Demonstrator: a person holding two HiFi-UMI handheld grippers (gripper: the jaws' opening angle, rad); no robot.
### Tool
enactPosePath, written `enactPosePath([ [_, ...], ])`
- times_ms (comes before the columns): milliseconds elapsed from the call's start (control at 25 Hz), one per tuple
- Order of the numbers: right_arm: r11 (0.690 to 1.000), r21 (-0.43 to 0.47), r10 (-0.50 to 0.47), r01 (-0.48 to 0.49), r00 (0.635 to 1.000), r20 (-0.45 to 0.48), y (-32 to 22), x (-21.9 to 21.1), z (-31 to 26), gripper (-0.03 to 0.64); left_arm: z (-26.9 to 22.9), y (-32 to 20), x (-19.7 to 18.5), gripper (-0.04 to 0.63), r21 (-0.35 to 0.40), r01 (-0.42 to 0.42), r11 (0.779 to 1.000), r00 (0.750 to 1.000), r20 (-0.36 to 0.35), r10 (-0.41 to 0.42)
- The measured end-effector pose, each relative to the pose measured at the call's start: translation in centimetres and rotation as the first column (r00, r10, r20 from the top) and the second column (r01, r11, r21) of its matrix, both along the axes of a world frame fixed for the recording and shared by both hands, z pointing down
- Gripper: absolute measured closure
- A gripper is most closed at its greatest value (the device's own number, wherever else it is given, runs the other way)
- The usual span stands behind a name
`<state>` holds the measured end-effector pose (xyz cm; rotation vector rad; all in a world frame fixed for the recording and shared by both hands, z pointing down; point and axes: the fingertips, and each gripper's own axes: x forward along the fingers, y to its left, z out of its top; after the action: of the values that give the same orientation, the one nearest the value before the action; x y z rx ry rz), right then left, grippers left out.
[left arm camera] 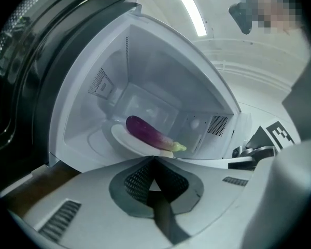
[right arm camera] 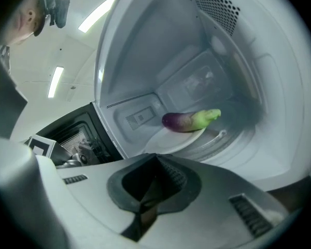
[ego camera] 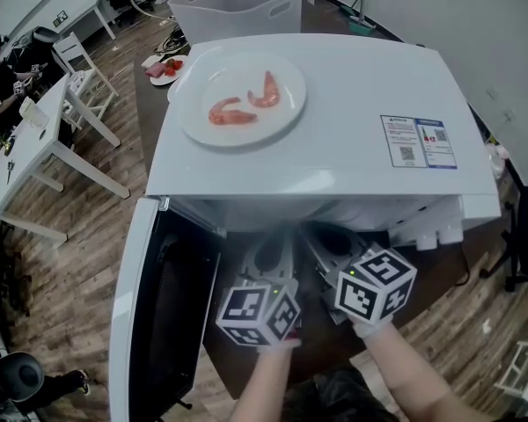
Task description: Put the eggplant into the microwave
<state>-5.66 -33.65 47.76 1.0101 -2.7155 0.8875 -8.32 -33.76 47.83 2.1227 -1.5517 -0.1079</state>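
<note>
A purple eggplant with a green stem end lies on a white plate inside the open white microwave. The right gripper view shows the same eggplant on that plate. The microwave door hangs open at the left. Both grippers are side by side at the mouth of the cavity, a little short of the plate. My left gripper is shut with nothing in it. My right gripper is also shut and empty. Neither touches the eggplant.
On top of the microwave sits a white plate with two shrimps. Behind it stand a white plastic bin and a small dish of food. White tables and chairs fill the left side of the room.
</note>
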Motion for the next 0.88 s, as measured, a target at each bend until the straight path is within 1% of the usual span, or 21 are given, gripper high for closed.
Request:
enactPosePath([
  [160,0.998,0.058,-0.006,0.006,1.0,-0.004,0.9,0.0,-0.5,0.613,-0.4,1.4,0.2,0.594,0.046,0.008,0.999,0.999,0.05,-0.011],
  [320,0.993,0.112,0.026,-0.027,1.0,0.008,1.9,0.4,-1.1,0.614,-0.9,3.0,0.6,0.594,0.084,0.017,0.996,0.999,0.046,-0.021],
  [520,0.988,0.15,0.024,-0.024,1.0,0.002,3.6,0.6,-1.9,0.615,-2.1,4.6,1.0,0.595,0.121,-0.009,0.993,0.993,0.115,-0.005],
  [680,0.984,0.174,0.029,-0.033,0.999,0.022,5.1,0.7,-2.8,0.615,-2.9,6.0,1.2,0.595,0.133,-0.007,0.991,0.991,0.134,-0.011],
  [880,0.974,0.225,0.041,-0.032,0.999,-0.034,7.2,1.0,-3.5,0.617,-3.4,8.1,1.5,0.595,0.138,0.001,0.99,0.99,0.14,-0.021],
])
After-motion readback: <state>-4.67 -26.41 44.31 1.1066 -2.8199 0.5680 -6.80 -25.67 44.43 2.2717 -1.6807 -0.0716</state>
